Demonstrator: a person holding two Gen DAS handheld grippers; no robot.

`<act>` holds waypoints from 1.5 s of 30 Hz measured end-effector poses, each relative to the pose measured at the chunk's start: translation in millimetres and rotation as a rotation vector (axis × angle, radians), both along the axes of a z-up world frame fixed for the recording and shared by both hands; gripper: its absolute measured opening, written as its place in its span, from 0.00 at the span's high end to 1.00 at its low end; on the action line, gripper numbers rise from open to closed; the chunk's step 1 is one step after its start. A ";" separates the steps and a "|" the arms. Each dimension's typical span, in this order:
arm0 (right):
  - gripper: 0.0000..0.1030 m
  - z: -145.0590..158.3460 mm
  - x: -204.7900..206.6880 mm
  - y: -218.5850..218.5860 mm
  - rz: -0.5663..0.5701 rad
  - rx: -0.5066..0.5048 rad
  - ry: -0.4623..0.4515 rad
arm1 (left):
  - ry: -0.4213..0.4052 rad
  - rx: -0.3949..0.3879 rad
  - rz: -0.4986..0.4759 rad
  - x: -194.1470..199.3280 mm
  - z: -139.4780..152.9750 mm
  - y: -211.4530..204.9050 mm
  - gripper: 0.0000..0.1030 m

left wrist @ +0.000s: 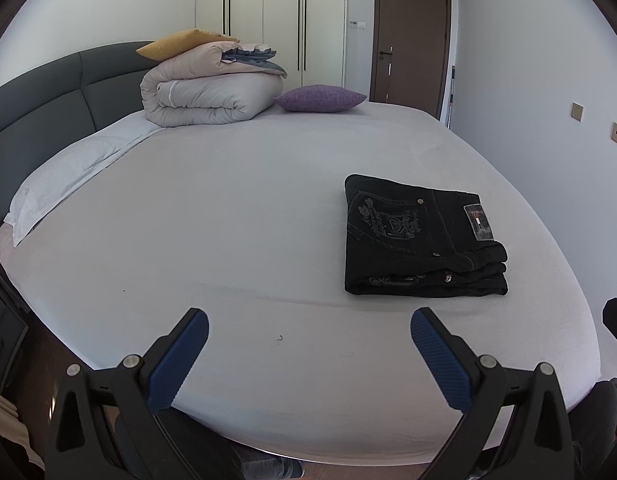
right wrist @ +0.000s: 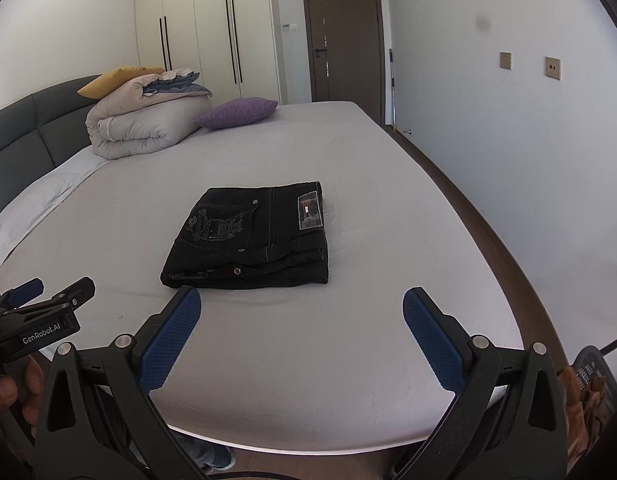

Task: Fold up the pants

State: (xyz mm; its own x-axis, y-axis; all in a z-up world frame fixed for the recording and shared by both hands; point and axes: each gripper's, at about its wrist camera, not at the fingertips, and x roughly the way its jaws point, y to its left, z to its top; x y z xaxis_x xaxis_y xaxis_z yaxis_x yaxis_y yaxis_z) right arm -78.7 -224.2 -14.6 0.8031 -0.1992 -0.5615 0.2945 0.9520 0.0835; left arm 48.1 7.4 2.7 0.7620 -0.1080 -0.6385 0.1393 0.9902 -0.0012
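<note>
Left hand-held gripper [right wrist: 48, 286] reads "GenRobot.AI"; pants [right wrist: 252, 236] lie folded.

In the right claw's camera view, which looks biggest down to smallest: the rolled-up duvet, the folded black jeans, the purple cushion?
1. Folded black jeans, though nearness to the camera inflates them.
2. Rolled-up duvet, farther off, so its real rank is unsure.
3. Purple cushion, plainly smallest.

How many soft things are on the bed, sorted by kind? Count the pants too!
Folded black pants: 1
Cushions: 2, purple cushion and yellow cushion
Rolled duvet: 1
White pillow: 1
Total: 5
</note>
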 end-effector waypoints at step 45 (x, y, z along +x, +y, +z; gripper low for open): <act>0.00 -31.4 26.7 4.4 -0.015 0.055 0.058 | 0.019 0.003 -0.067 -4.2 -5.1 -12.4 0.00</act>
